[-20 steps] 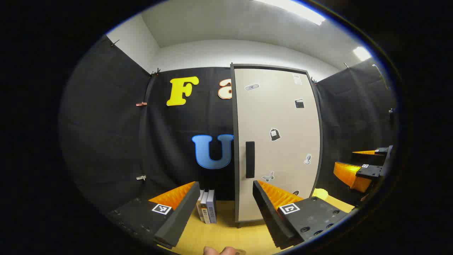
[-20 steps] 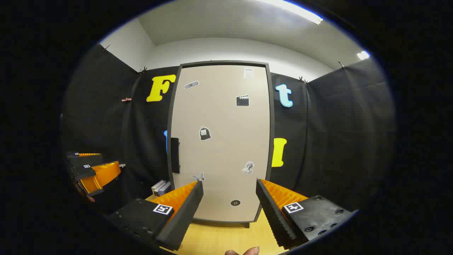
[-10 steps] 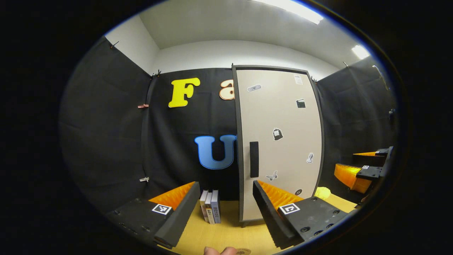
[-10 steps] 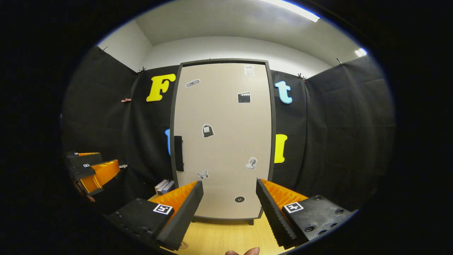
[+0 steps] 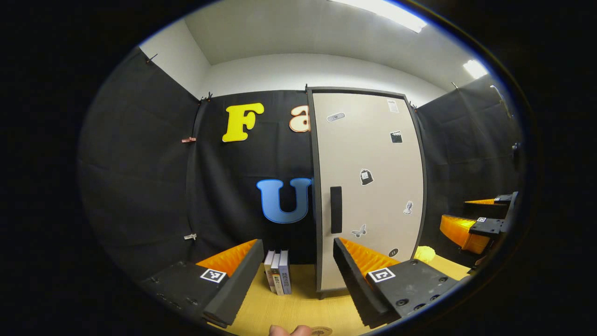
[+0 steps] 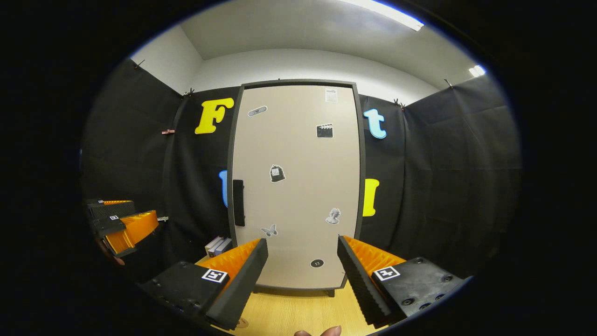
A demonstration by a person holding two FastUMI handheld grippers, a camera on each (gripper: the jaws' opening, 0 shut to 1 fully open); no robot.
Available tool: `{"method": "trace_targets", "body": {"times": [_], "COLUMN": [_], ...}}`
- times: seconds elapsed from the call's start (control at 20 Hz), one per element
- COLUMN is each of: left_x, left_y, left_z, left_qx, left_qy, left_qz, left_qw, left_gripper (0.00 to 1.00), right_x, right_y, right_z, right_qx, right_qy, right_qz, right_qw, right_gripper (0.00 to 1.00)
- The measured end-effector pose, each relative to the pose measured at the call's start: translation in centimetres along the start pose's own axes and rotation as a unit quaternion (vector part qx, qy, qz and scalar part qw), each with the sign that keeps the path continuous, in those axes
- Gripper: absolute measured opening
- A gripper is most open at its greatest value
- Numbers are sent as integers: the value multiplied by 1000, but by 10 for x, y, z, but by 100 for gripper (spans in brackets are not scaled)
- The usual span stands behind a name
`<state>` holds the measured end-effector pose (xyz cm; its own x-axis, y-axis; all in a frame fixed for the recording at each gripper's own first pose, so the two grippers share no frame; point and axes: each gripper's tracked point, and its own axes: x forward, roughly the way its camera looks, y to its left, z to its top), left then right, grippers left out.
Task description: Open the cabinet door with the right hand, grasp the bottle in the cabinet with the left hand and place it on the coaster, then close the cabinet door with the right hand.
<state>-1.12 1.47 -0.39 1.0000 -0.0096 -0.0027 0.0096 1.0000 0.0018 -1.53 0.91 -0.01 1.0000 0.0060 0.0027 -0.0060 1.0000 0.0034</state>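
A tall cabinet stands on the wooden table, its beige door (image 5: 373, 196) (image 6: 298, 186) shut and dotted with small stickers. The black handle (image 5: 336, 209) (image 6: 238, 202) runs upright along the door's left edge. The shut door hides the cabinet's inside. My left gripper (image 5: 296, 243) is open and empty, short of the cabinet and facing its left edge. My right gripper (image 6: 301, 241) is open and empty, facing the door's lower middle; it also shows far right (image 5: 480, 224). The left gripper appears far left (image 6: 119, 224). A small round disc (image 5: 321, 331) peeks in at the bottom edge.
Three books (image 5: 278, 277) (image 6: 216, 244) stand upright on the table left of the cabinet. A yellow object (image 5: 425, 253) lies by the cabinet's right foot. Black cloth walls close in the booth on all sides. A fingertip (image 6: 322, 332) shows at the bottom edge.
Both grippers have drifted slightly, so the cabinet sits a little further right in each view. The door stays shut and both grippers stay open.
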Motion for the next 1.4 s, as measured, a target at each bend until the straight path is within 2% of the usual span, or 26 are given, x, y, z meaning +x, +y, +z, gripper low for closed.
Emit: {"method": "trace_targets", "body": {"times": [0.3,0.55,0.95,1.4], "left_x": [-2,-3,-4,-1], "left_y": [8,20,53,82], "left_z": [-1,-11,-31,-53], "left_qx": [-1,-6,-3,-15], "left_qy": [-1,4,15,36], "left_qz": [4,8,32,47], "left_qw": [1000,1000,999,998], "left_gripper": [95,94,94,95], "right_x": [-7,15,104,202], "right_y": [13,46,118,171], "right_z": [-2,4,1,-14], "right_qx": [1,16,41,15], "right_qy": [3,-3,-5,-8], "right_qz": [5,31,67,62], "right_qw": [1000,999,997,998], "right_gripper": [98,97,98,97]}}
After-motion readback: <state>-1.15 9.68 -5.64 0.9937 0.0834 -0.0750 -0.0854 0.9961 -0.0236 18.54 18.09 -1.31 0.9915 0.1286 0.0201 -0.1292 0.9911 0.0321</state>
